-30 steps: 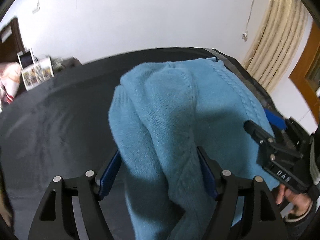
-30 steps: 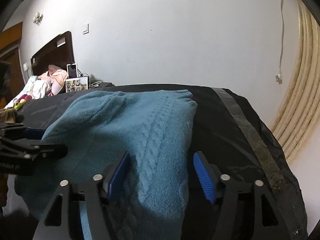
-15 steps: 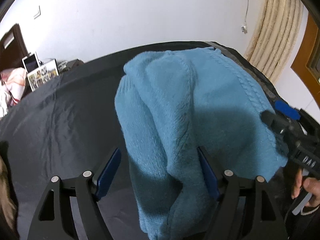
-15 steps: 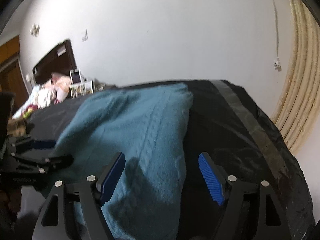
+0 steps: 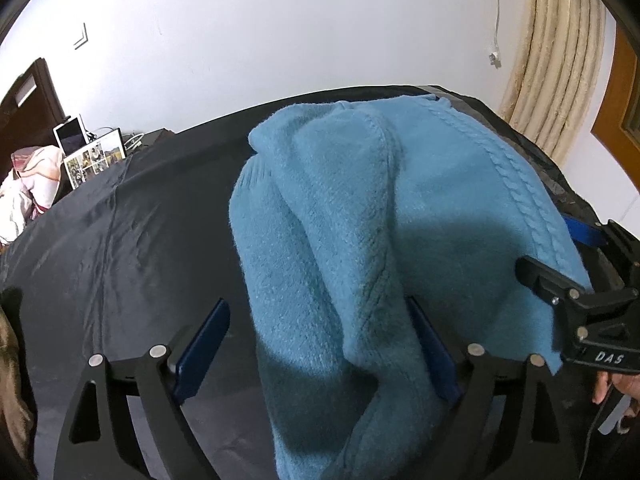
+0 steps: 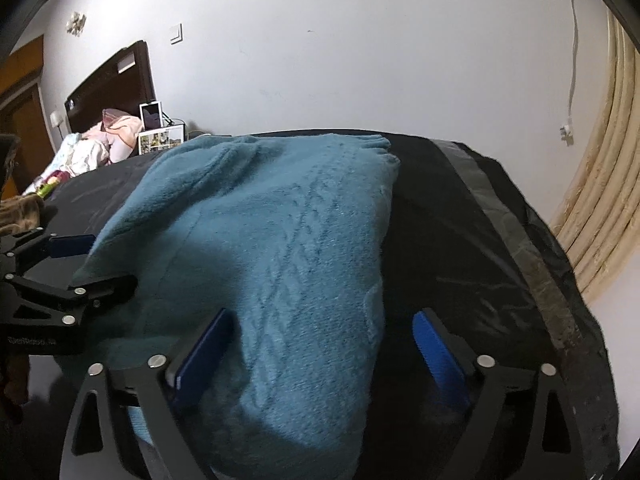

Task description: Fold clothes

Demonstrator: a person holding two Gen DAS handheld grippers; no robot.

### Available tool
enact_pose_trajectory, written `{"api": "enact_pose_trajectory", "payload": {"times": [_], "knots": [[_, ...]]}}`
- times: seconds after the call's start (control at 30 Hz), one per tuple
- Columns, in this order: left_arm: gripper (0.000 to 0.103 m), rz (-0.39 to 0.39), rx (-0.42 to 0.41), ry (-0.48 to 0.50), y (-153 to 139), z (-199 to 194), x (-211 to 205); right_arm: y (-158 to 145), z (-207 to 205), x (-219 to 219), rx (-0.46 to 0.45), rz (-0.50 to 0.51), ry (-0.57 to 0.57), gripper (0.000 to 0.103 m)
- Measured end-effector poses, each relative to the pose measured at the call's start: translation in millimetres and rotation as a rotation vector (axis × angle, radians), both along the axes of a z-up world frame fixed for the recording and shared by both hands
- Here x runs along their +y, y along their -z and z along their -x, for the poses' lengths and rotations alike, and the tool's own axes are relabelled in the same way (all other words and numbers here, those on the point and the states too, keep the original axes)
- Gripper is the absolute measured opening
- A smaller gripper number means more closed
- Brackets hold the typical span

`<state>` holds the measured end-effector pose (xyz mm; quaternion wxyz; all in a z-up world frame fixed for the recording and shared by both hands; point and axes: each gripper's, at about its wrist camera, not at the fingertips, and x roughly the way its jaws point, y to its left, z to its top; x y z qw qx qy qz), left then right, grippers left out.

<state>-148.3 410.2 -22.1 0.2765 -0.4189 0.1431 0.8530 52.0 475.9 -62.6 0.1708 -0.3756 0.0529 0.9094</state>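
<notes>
A teal cable-knit sweater lies folded lengthwise on a black cloth-covered surface. My left gripper straddles its near left end with its jaws opening. The left pad stands clear of the knit and the right pad sits against it. In the right wrist view the sweater runs away from my right gripper, whose jaws are also opening. Its left pad touches the fabric and its right pad is off it over bare cloth. Each gripper shows in the other's view: the right gripper, the left gripper.
A bed with pink bedding, a photo frame and a tablet lie beyond the far left. Beige curtains hang at the right. A grey strip runs along the right edge of the cloth. A brown fuzzy item sits at the left.
Both grippers' jaws have spread wider, and the sweater folds that they pinched now lie loose between the pads. Neither hand has shifted noticeably.
</notes>
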Motion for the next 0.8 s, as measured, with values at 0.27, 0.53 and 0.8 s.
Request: {"api": "enact_pose_trajectory", "payload": {"times": [0.27,0.53,0.8], "knots": [[0.091,0.004,0.014,0.033,0.1,7.2,22.4,-1.5,7.9,6.9,-0.008,-0.064,0.064,0.097],[0.098,-0.002,0.023,0.046,1.5,19.2,40.3,-0.6,12.5,18.7,0.002,-0.053,0.11,0.097],[0.099,-0.027,0.017,0.036,6.1,19.9,39.6,2.7,8.1,15.7,0.005,-0.01,0.115,0.097]]}}
